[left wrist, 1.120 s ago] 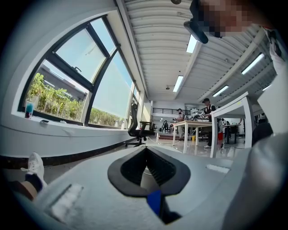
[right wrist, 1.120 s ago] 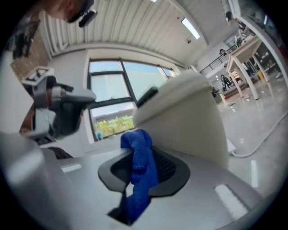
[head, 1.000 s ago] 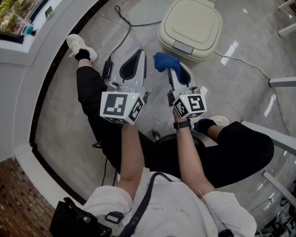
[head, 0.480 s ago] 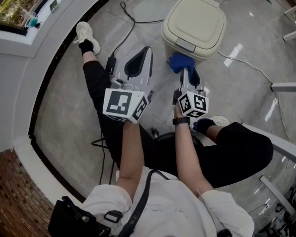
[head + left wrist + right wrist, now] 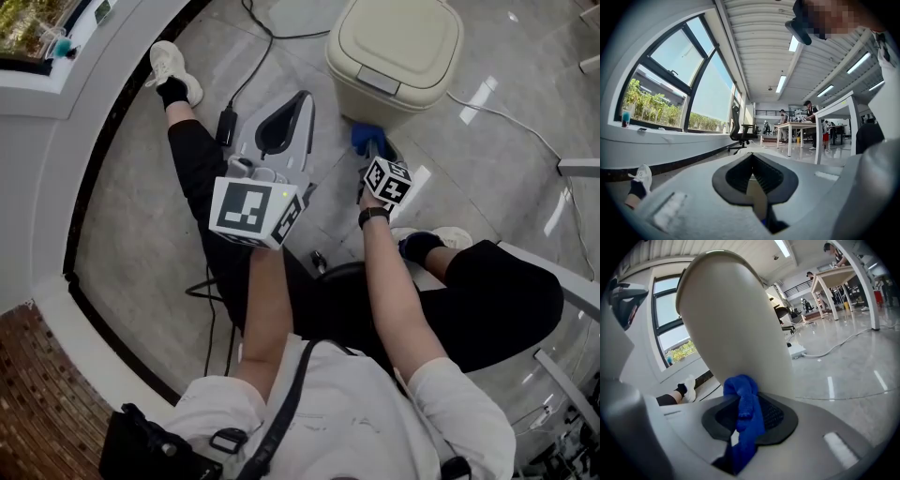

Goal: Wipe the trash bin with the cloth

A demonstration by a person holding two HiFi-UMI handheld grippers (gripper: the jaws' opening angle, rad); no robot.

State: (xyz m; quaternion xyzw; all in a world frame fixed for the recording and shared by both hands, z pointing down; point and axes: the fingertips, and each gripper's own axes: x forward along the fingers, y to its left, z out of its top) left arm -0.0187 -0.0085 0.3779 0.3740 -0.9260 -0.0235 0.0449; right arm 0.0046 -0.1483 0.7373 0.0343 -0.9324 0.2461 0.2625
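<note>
Pressing blue cloth (image 5: 743, 399), clamped in right gripper (image 5: 374, 155), against trash bin (image 5: 731, 310) wall; friction could drag it free. Left gripper (image 5: 752, 157) closed, empty.

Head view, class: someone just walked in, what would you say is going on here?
A seated person holds a gripper in each hand. The right gripper is shut on a blue cloth and holds it against the front wall of the beige trash bin, below its closed lid. The left gripper is shut and empty, held aside above the person's leg.
</note>
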